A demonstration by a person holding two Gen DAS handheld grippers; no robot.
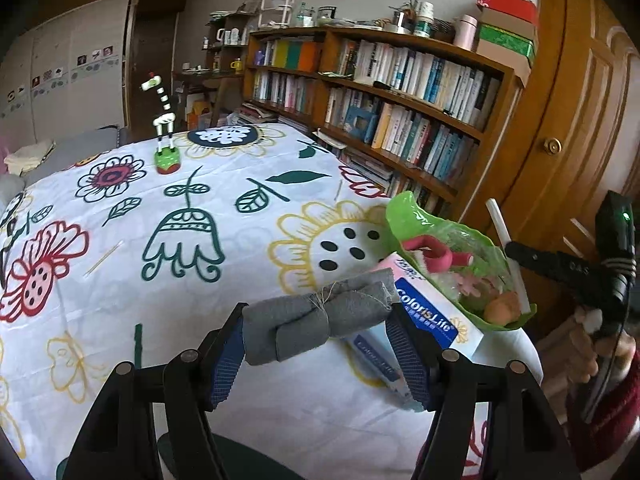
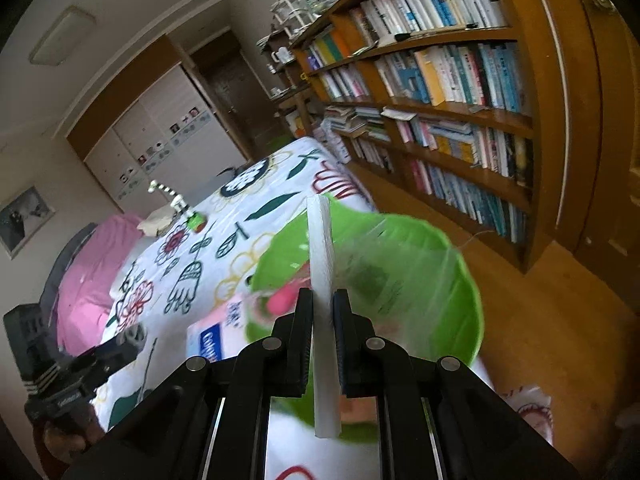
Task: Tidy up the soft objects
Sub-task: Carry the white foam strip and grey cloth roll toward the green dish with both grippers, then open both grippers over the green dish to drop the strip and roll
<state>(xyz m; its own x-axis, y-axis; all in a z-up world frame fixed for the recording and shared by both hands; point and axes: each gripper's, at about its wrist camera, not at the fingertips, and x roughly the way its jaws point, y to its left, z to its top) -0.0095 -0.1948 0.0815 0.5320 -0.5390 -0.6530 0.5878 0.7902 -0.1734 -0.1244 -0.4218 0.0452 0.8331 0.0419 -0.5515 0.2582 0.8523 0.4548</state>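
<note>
My left gripper (image 1: 320, 332) is shut on a grey felt roll tied with string (image 1: 316, 318), held above the flowered bedspread (image 1: 192, 240). A green plastic bowl (image 1: 404, 210) holding several soft craft pieces, pink and orange among them, sits on a pink-and-blue tissue box (image 1: 428, 314) at the bed's right edge. My right gripper (image 2: 323, 312) is shut on a white foam strip (image 2: 322, 264), held upright just over the bowl (image 2: 464, 280). The strip also shows in the left wrist view (image 1: 506, 248), beside the bowl's right rim.
A striped toy giraffe on a green base (image 1: 165, 128) stands at the far side of the bed. A wooden bookcase (image 1: 400, 112) runs along the right, with a wooden door (image 1: 572, 120) beyond. A pink pillow (image 2: 92, 264) lies at the bed's head.
</note>
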